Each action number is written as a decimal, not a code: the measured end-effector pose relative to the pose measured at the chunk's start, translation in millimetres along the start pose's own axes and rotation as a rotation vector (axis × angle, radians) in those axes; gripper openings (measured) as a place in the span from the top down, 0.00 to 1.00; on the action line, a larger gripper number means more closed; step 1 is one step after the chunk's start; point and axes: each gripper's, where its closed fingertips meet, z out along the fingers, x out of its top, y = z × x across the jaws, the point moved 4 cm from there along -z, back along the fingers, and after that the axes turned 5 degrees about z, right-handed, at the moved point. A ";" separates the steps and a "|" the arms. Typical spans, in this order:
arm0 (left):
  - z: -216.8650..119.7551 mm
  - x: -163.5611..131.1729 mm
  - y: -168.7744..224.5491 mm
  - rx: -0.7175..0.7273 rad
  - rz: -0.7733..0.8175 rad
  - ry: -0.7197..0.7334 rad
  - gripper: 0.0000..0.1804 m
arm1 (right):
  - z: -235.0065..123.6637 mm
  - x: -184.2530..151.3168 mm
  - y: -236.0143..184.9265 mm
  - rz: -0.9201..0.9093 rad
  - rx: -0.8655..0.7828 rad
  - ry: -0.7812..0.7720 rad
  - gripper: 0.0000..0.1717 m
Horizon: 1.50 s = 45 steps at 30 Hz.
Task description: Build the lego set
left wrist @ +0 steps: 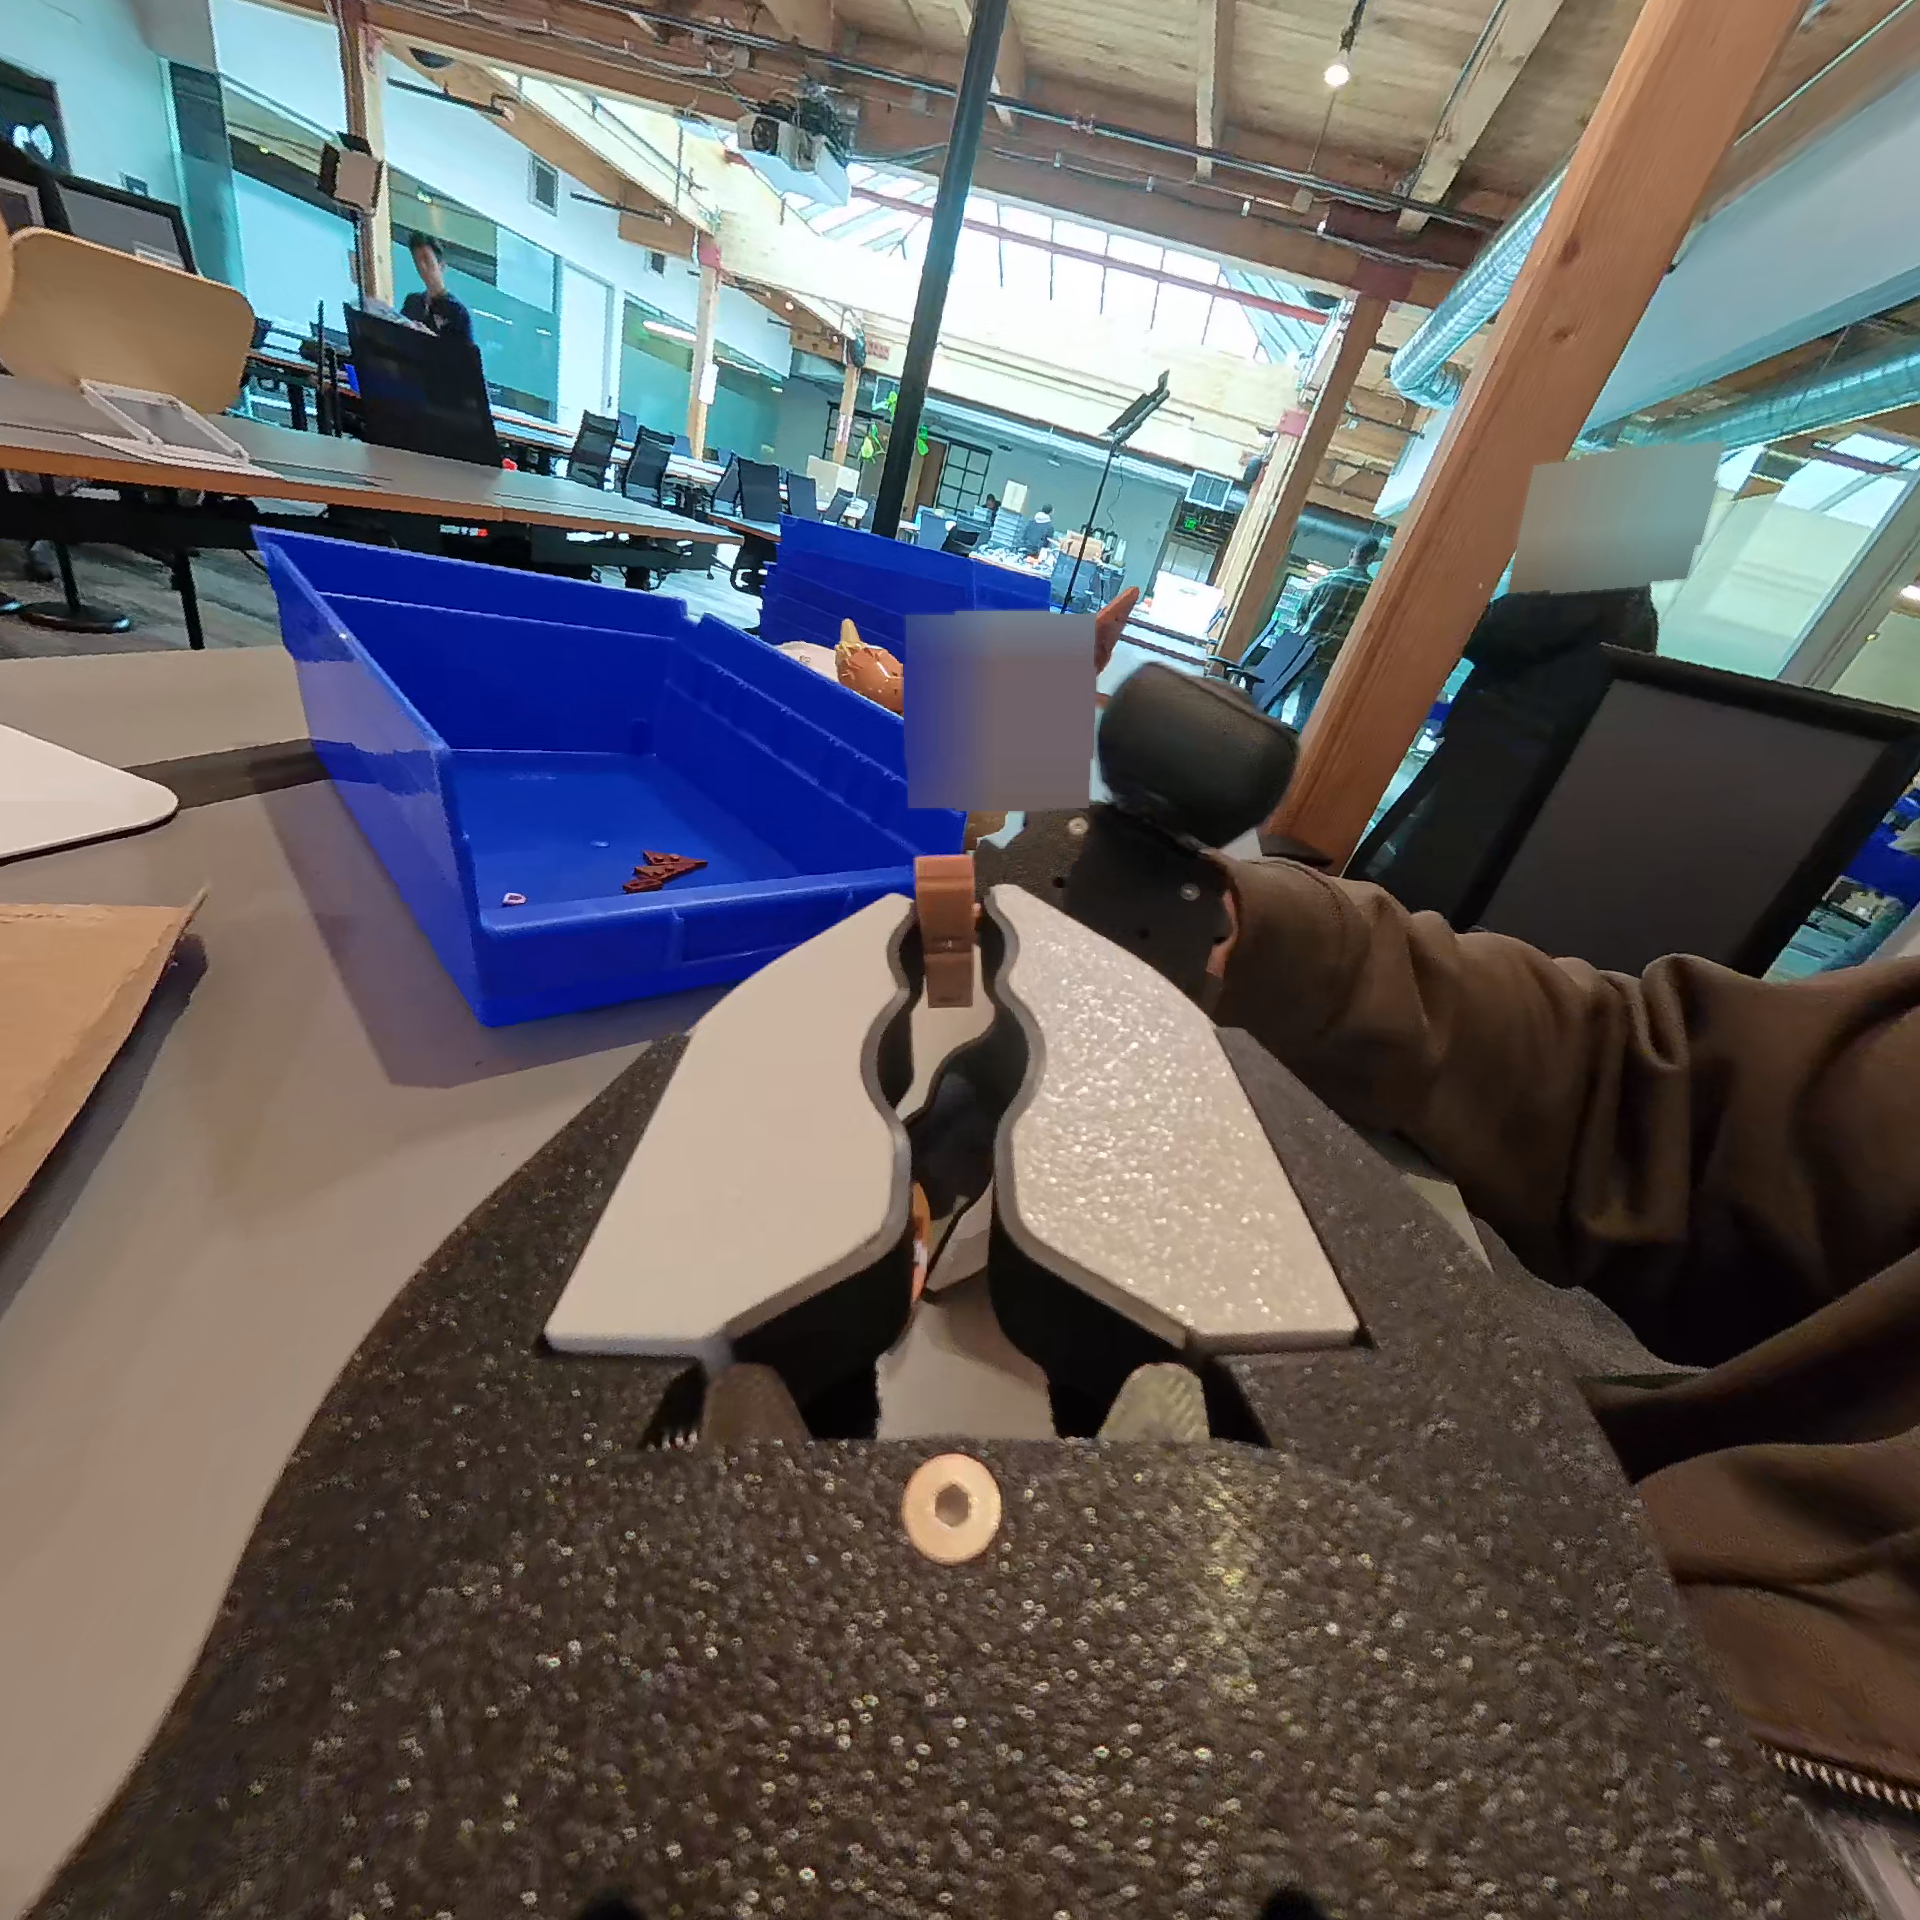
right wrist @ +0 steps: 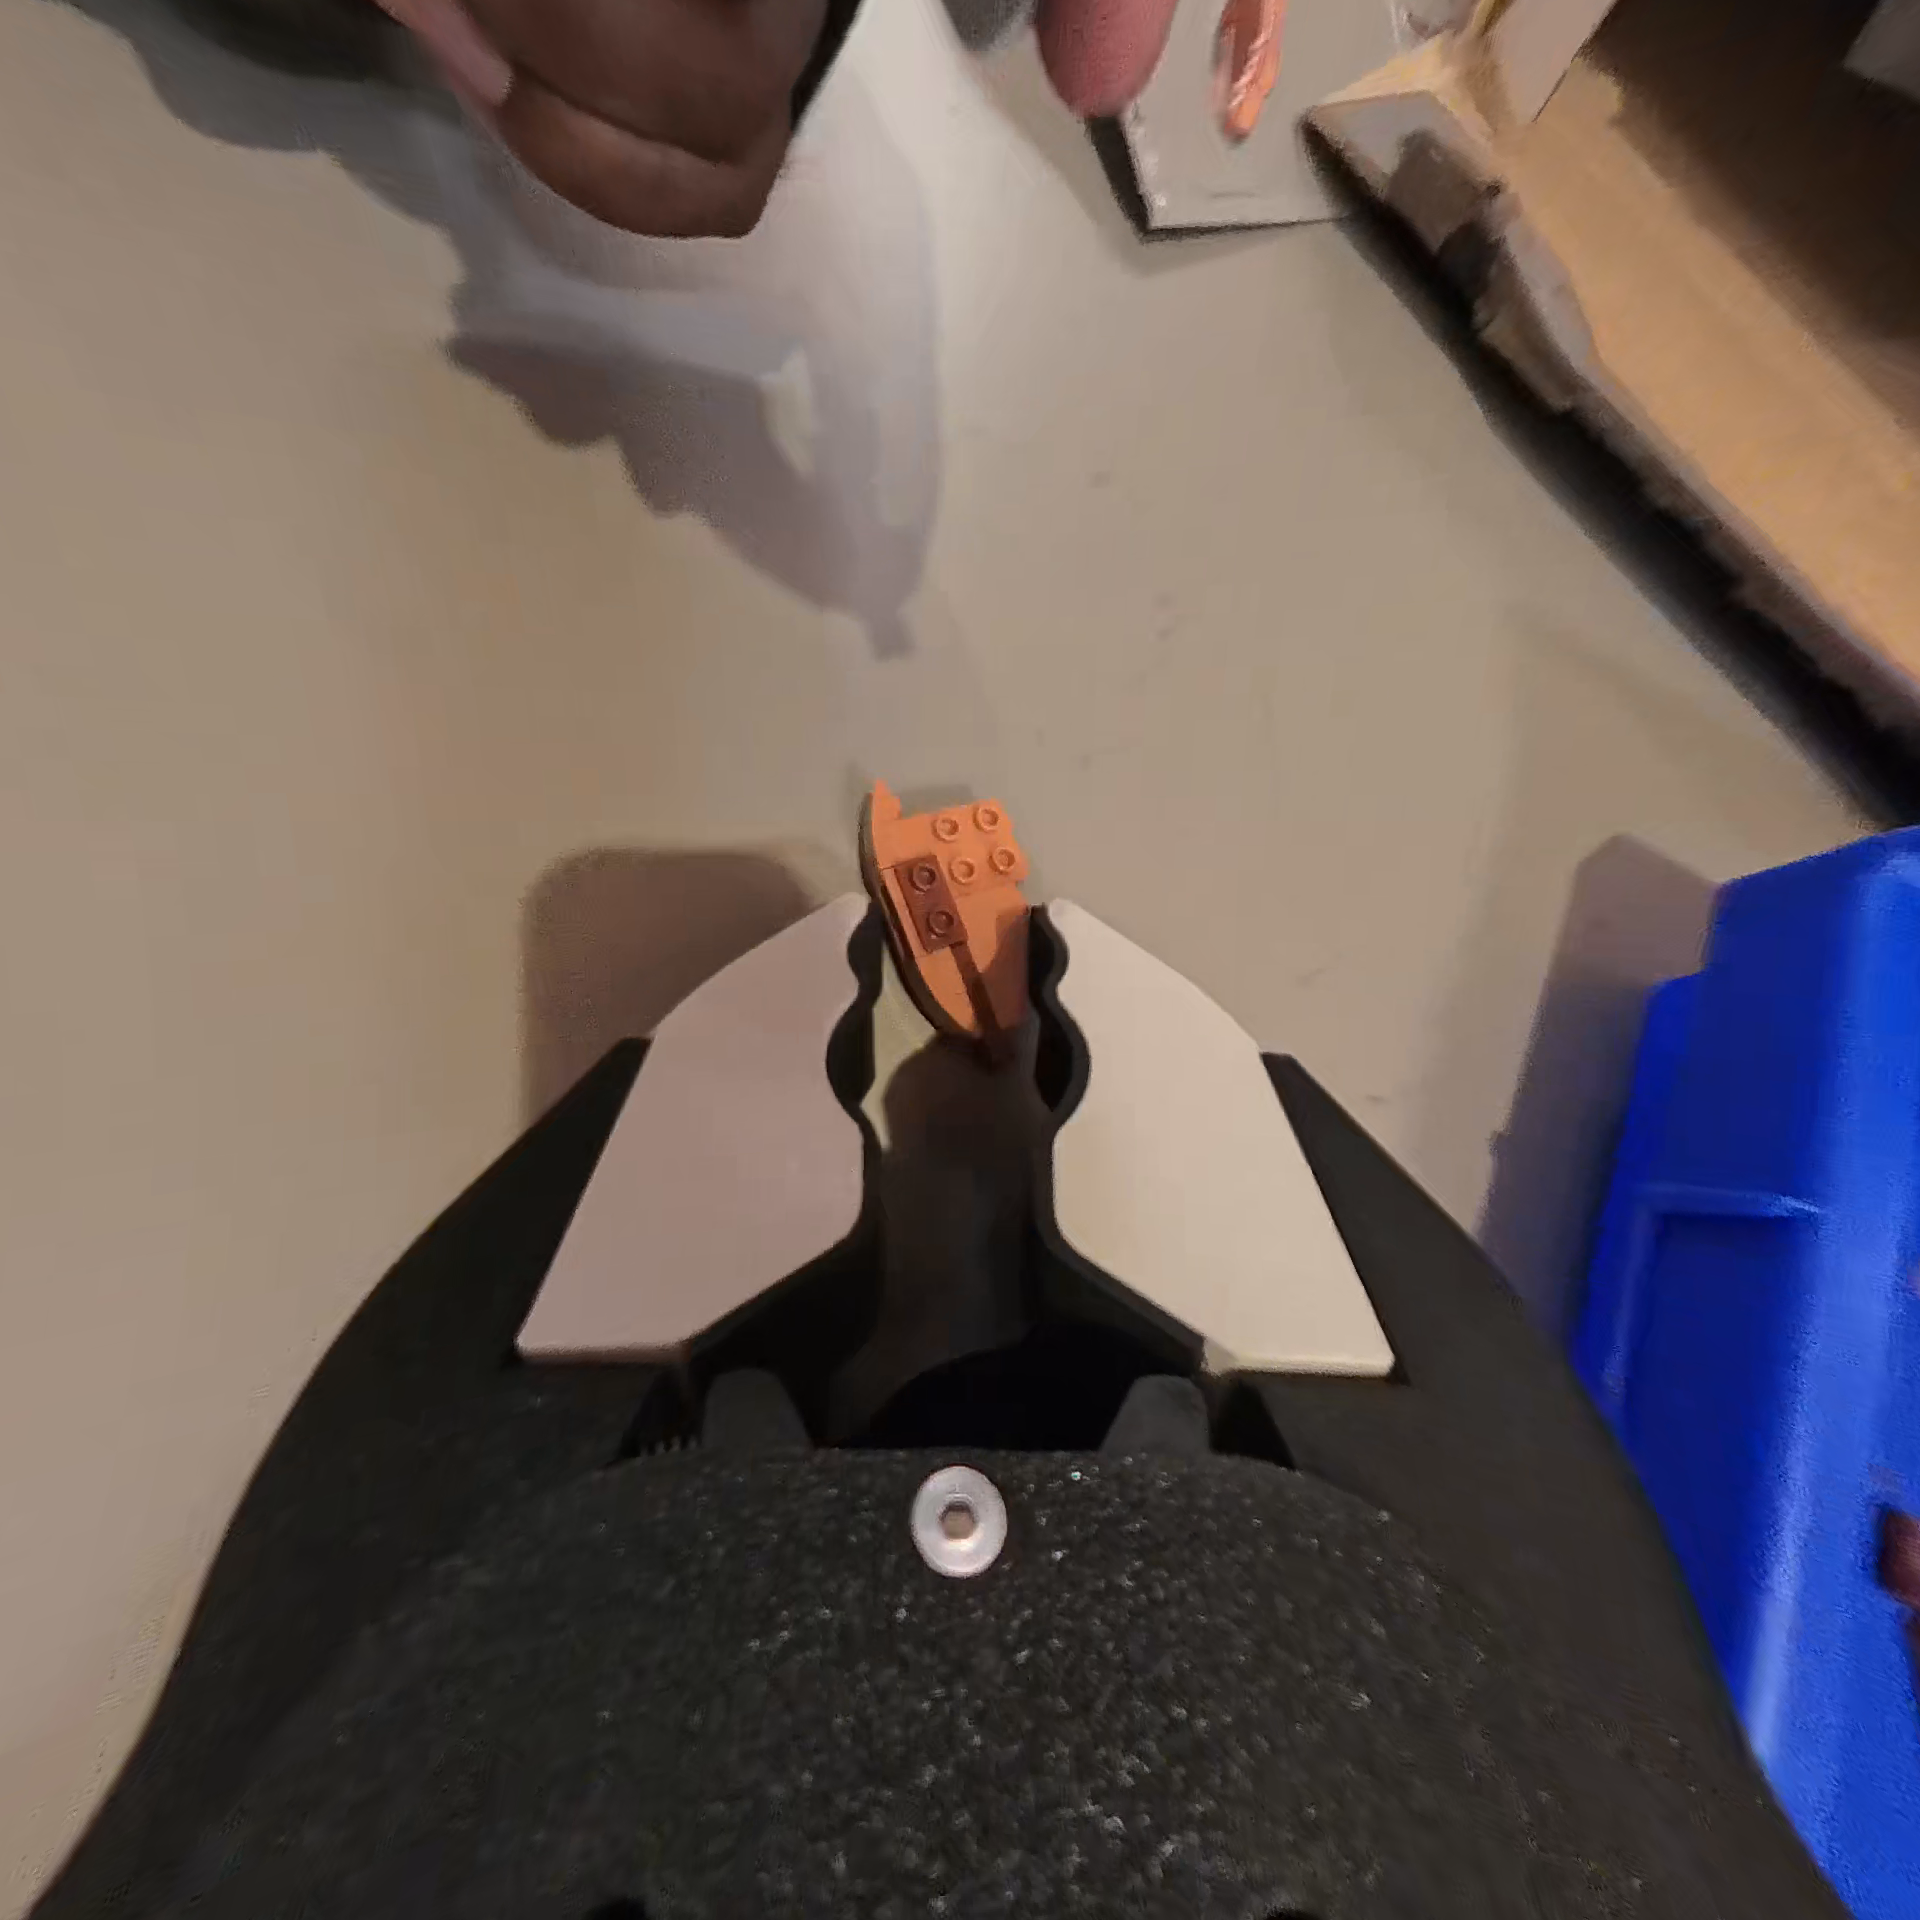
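My left gripper (left wrist: 948, 914) is shut on a small brown brick piece (left wrist: 945, 940), which stands upright between its fingertips above the grey table (left wrist: 208, 1195). Just behind it are the right gripper's black body (left wrist: 1143, 894) and a brown sleeve (left wrist: 1558, 1091). In the right wrist view, my right gripper (right wrist: 953, 914) points down at the table (right wrist: 312, 623). It is shut on an orange studded brick assembly (right wrist: 966, 852) with a darker brown plate on it. The assembly sits tilted, and both fingertips touch its sides.
A blue bin (left wrist: 395, 727) with a few dark red pieces (left wrist: 660, 871) stands ahead on the left, with more blue bins (left wrist: 883, 582) behind it. Cardboard (left wrist: 62, 1018) lies at the left and a dark monitor (left wrist: 1662, 831) at the right. The right wrist view shows a cardboard box (right wrist: 1683, 395), a blue bin (right wrist: 1766, 1351) and a blurred hand (right wrist: 623, 135). Spacing between my two grippers at the tips: around 12 cm.
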 end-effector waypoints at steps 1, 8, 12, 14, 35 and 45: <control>-0.7 -0.2 -1.6 0.006 -0.009 -0.001 0.95 | -0.8 2.2 6.2 -0.050 -0.099 0.018 0.85; -7.9 2.3 -17.3 0.034 -0.193 0.104 0.95 | -40.2 59.8 11.7 -0.328 -0.690 0.376 0.85; -8.9 4.1 -18.4 0.015 -0.250 0.172 0.95 | -44.9 75.2 -0.8 -0.397 -0.792 0.433 0.85; -8.7 6.2 -16.2 0.003 -0.245 0.192 0.95 | -46.1 79.0 -5.3 -0.412 -0.813 0.455 0.85; -1.9 9.4 7.7 -0.103 -0.174 0.212 0.95 | -53.1 91.2 -17.3 -0.543 -1.013 0.469 0.84; 0.4 6.0 9.2 -0.069 -0.102 0.162 0.95 | -51.1 91.2 -16.7 -0.548 -1.010 0.444 0.82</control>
